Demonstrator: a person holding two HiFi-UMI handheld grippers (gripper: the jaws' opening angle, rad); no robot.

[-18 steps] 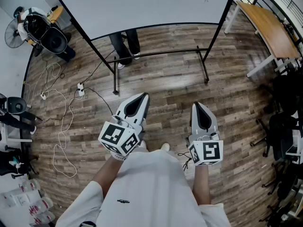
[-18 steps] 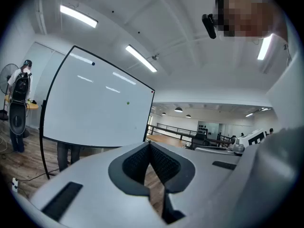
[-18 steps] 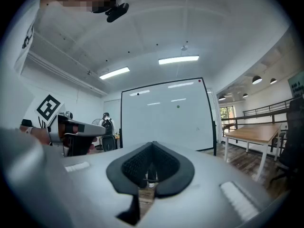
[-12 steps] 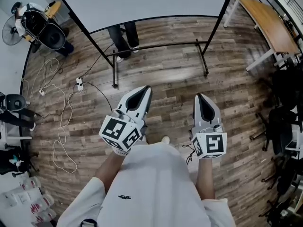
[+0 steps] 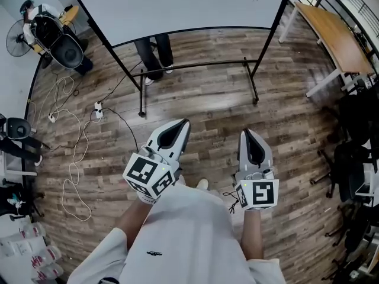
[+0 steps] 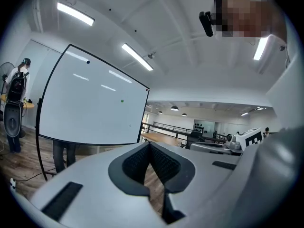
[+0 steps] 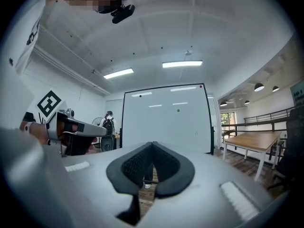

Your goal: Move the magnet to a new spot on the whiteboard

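The whiteboard [image 5: 183, 5] stands on a black frame a few steps ahead of me. A small green magnet [image 6: 122, 100] sits near its middle, also visible in the right gripper view as the green magnet [image 7: 178, 110]. A black magnet [image 7: 140, 96] and a red magnet [image 7: 201, 86] sit near the top edge. My left gripper [image 5: 183, 123] and right gripper [image 5: 246, 132] hang side by side in front of my body, far short of the board. Both point toward it. The left gripper [image 6: 150, 144] and right gripper [image 7: 152, 144] are shut, with nothing between their pads.
A person's legs [image 5: 155, 55] show behind the whiteboard stand. Cables [image 5: 77, 158] and a power strip lie on the wooden floor at left. Another person with a backpack and a fan [image 5: 18, 40] are at far left. A wooden table [image 5: 331, 34] and office chairs [image 5: 355, 152] stand at right.
Almost nothing differs. The head view has shifted slightly, and both grippers stay shut at about the same place in front of my body.
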